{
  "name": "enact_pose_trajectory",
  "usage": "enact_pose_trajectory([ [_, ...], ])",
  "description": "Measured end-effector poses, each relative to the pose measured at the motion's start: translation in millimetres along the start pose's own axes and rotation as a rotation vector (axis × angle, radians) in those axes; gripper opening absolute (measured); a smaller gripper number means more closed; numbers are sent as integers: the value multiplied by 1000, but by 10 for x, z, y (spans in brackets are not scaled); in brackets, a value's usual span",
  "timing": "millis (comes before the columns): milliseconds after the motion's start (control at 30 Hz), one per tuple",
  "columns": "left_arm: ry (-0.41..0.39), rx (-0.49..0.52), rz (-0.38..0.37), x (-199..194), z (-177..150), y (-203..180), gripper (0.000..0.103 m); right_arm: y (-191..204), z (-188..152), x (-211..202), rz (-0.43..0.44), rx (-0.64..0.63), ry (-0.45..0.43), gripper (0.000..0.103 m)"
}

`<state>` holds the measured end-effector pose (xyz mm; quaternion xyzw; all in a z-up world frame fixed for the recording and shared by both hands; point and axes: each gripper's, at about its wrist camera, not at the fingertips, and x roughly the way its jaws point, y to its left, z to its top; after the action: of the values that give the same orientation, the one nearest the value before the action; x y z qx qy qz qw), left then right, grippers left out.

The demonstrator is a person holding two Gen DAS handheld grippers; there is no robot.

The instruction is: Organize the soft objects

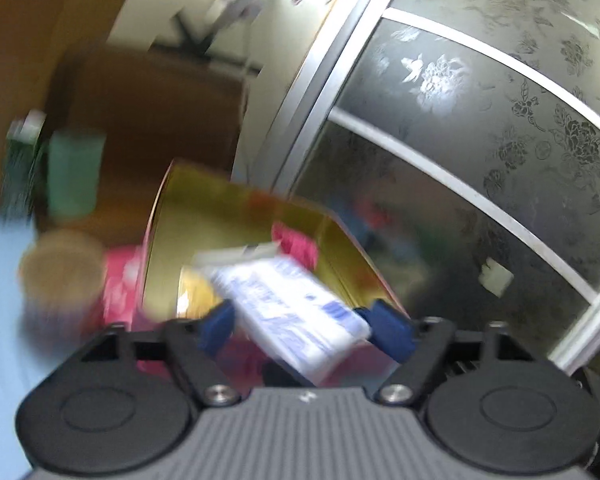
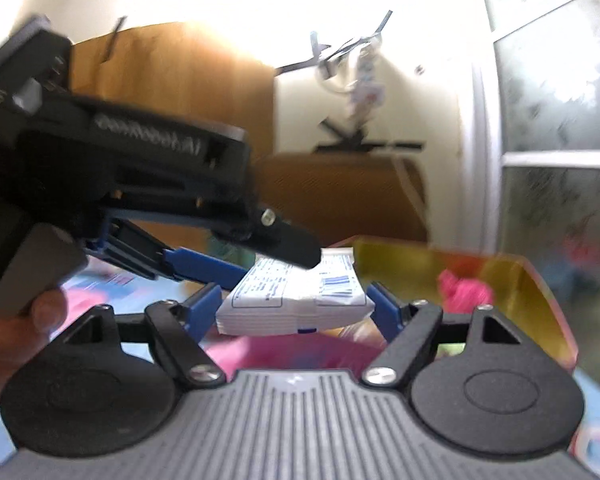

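A white tissue pack with blue print [image 1: 296, 312] is held in the air just in front of an open gold box [image 1: 236, 232]. My left gripper [image 1: 304, 320] has its blue fingers against both sides of the pack. In the right wrist view the same pack [image 2: 296, 300] sits between my right gripper's [image 2: 296, 306] blue fingers, which touch its two ends. The left gripper's body [image 2: 148, 184] comes in from the left, its fingers over and under the pack. A pink soft object [image 2: 464, 288] lies inside the gold box [image 2: 500, 280]. The views are blurred.
A brown cup [image 1: 60, 268] and a green container [image 1: 74, 172] stand to the left of the box. A dark patterned sliding door [image 1: 480, 140] is on the right. A wooden cabinet [image 2: 340, 192] stands behind. The surface below has a pink and blue pattern [image 2: 284, 352].
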<state>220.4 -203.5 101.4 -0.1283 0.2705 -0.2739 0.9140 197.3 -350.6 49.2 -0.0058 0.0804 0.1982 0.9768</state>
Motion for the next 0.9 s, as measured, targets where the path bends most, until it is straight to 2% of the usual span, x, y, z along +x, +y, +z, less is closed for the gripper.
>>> enact_pose_trajectory([
  [67, -24, 42, 92, 127, 46, -46, 97, -171, 10, 323, -94, -10, 5, 86],
  [100, -11, 35, 118, 155, 35, -29, 96, -240, -13, 485, -131, -16, 32, 86],
  [167, 13, -5, 85, 117, -54, 77, 94, -379, -64, 703, -179, 16, 109, 84],
  [267, 16, -1, 52, -100, -245, 253, 95, -532, -150, 588, -141, 140, 91, 84],
  [433, 42, -64, 50, -593, -675, 656, 95, -444, -212, 415, -129, 132, 66, 84],
  [533, 46, -120, 105, -964, -950, 913, 95, -278, -172, 353, -66, 132, 54, 84],
  [700, -20, -241, 243, -1716, -1256, 1352, 95, 297, -78, 319, 122, 39, 75, 84],
  [900, -171, -387, 503, -2415, -1453, 1801, 98, 1087, -73, 571, 430, -28, 244, 85],
])
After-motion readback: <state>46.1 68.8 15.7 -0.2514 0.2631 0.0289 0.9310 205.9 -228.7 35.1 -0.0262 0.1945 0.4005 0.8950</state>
